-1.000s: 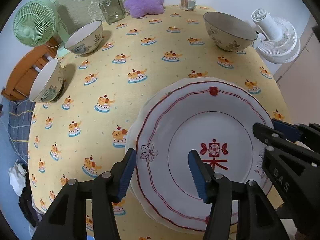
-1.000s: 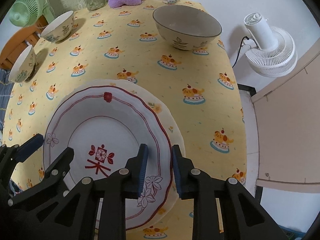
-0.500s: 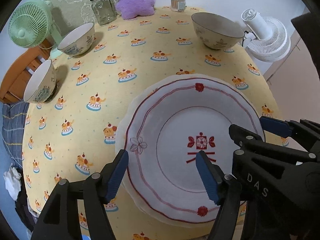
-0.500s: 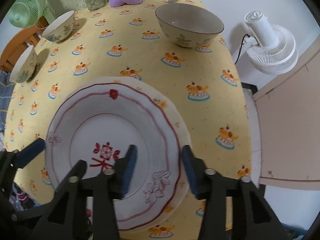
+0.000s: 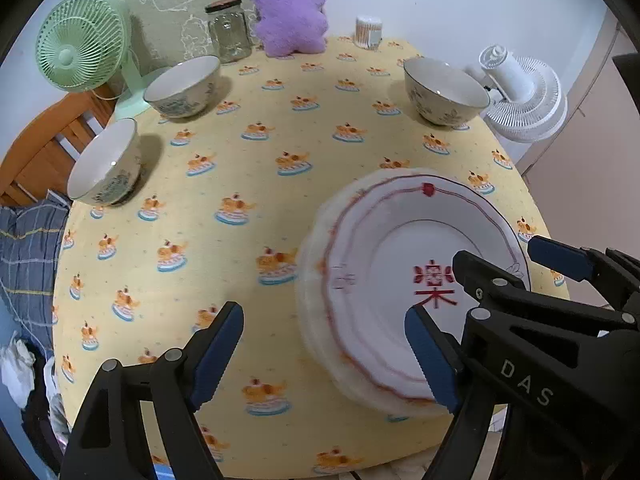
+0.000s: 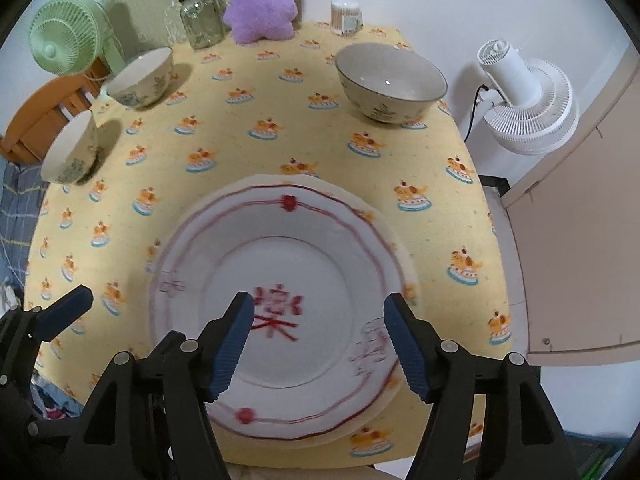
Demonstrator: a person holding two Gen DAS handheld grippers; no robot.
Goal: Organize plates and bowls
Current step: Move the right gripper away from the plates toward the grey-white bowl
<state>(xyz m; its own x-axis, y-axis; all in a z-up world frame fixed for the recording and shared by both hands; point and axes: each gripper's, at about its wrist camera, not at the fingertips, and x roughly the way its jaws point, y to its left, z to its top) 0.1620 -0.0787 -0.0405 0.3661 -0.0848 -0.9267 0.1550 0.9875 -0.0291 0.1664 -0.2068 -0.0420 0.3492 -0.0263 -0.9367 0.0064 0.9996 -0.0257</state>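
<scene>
A white plate with red rim lines and a red character [image 5: 400,264] [image 6: 296,280] lies on top of a wider pale plate near the table's front edge. Above its left rim hangs my left gripper [image 5: 326,356], jaws opening, pads pressing on nothing. My right gripper [image 6: 320,344] hovers over the plate's near right part, jaws also opening and free of the rim. Each gripper shows in the other's view: the right gripper [image 5: 516,268] and a left fingertip [image 6: 66,312]. Three patterned bowls stand apart: two at the left [image 5: 182,86] [image 5: 106,162], one at the back right [image 5: 444,90] [image 6: 390,80].
A yellow patterned cloth [image 5: 280,200] covers the table. Along the back stand a green fan [image 5: 80,56], a glass jar [image 5: 230,30], a purple plush [image 5: 292,8] and a swab tub [image 5: 368,32]. A white fan [image 6: 524,104] and a beige panel [image 6: 580,240] stand off the right edge.
The right gripper, shut on the plate's right rim before, has let go and widened. The left jaws widened too. Both grippers drew up and back from the plate, the left one shifting leftward.
</scene>
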